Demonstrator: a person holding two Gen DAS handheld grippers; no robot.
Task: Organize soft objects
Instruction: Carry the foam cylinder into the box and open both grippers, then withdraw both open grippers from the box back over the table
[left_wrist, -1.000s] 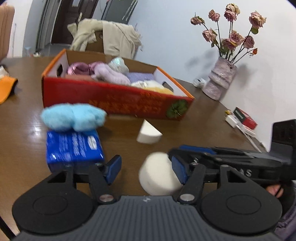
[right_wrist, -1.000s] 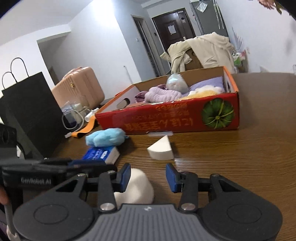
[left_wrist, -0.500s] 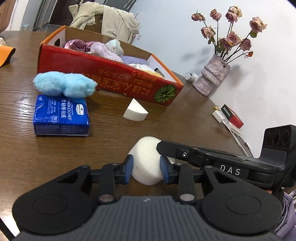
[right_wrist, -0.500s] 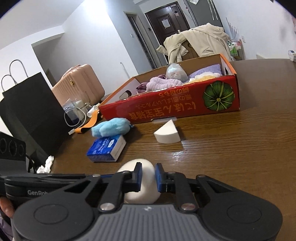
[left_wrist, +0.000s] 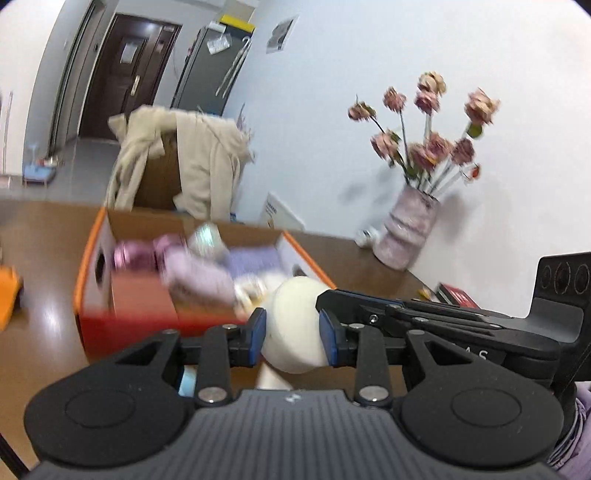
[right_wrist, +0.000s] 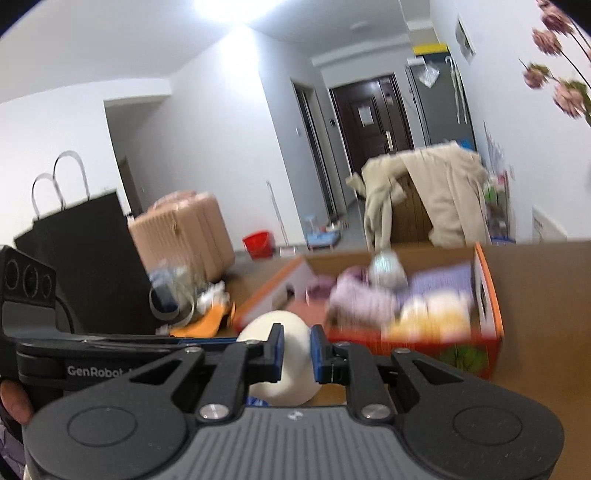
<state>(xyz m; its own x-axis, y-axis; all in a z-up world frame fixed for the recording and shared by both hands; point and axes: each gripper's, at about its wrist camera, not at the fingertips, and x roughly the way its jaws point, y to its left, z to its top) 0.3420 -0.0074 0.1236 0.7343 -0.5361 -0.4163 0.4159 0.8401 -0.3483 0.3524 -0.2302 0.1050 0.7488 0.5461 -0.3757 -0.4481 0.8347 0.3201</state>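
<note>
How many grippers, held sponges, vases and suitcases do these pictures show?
Grippers: 2, left gripper and right gripper
Held sponges: 1
Vases: 1
Suitcases: 1
Total: 5

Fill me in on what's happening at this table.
A person is tidying soft things into the red cardboard box. Both sets of tongs, left and right, are shut on the same white sponge ball, held up off the table in front of the box. The box already holds purple and yellow soft items; motion blur hides finer detail.
</note>
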